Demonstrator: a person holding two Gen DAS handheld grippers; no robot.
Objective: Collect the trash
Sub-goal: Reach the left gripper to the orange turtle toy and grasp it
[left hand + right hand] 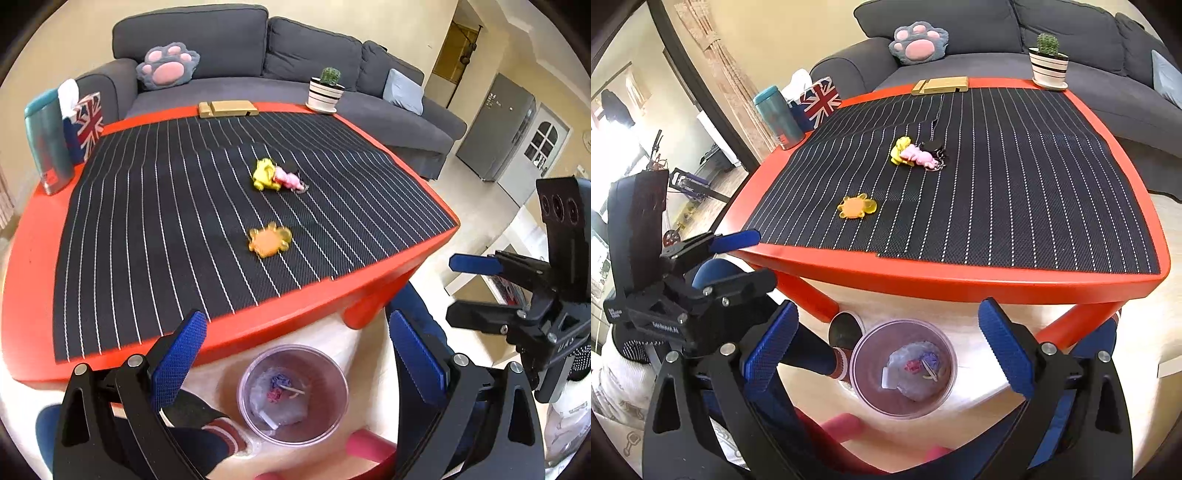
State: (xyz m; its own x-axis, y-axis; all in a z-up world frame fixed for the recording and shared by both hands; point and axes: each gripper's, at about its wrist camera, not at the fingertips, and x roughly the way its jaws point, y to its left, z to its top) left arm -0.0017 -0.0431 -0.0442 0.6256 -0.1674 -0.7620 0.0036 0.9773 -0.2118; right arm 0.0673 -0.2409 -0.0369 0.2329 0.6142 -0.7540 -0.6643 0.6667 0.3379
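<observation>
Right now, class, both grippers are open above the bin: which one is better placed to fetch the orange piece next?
Probably the left gripper: the orange piece lies almost straight ahead of it, but up-left of the right gripper. A close call.

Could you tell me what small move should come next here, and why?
Probably reach the left gripper forward to the orange piece, the item nearest the table's front edge. Both grippers are open and empty above the bin, which already holds scraps, while that piece and a yellow-pink cluster remain on the mat.
</observation>
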